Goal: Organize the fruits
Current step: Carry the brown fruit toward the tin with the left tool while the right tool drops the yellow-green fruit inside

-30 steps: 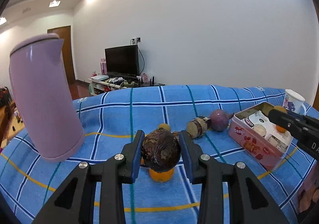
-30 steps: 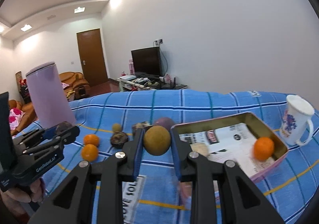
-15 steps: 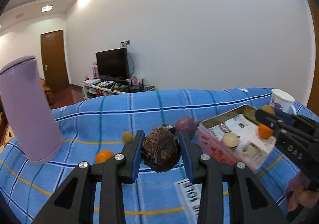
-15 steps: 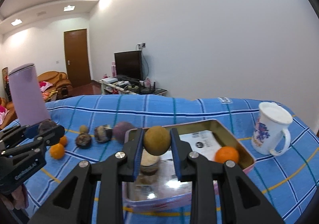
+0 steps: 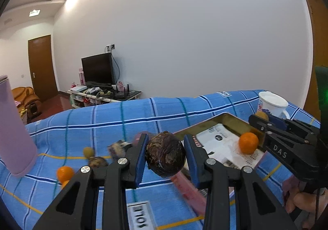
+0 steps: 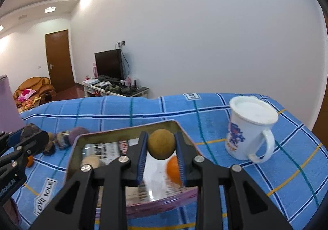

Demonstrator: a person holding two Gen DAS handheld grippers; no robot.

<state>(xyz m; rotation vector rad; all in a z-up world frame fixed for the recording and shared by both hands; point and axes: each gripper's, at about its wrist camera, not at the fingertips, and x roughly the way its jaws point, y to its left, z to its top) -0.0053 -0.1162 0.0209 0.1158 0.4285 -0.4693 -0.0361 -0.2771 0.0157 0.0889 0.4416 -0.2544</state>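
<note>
Already in the tin (image 6: 71, 160): one orange (image 6: 173, 169) near the right end, one pale round fruit (image 6: 91, 161) at the left end, both on printed paper lining. Roughly midway, judged by the count.

Carried, not yet placed:
- Dark wrinkled fruit (image 5: 165, 154), clamped between the pads of the left gripper (image 5: 165, 155), held above the tin's near left corner.
- Tan round fruit (image 6: 161, 144), pinched in the narrow right gripper (image 6: 161, 145), held over the tin's middle, just behind the orange.

Left on the blue checked cloth (image 5: 102, 125), left of the tin:
- Purple round fruit (image 6: 76, 134), just beside the tin's far corner.
- Striped brown fruit (image 6: 62, 137) touching or nearly touching it.
- Dark fruit (image 5: 97, 161), small yellow-green fruit (image 5: 88, 151), and orange fruit (image 5: 65, 172), with a second orange one half hidden below it.

Not part of the sorting, as judged: white mug (image 6: 249, 129) right of the tin; lilac jug (image 5: 14, 127) at far left.

Remaining: release of both held fruits, then about six further pickups.
</note>
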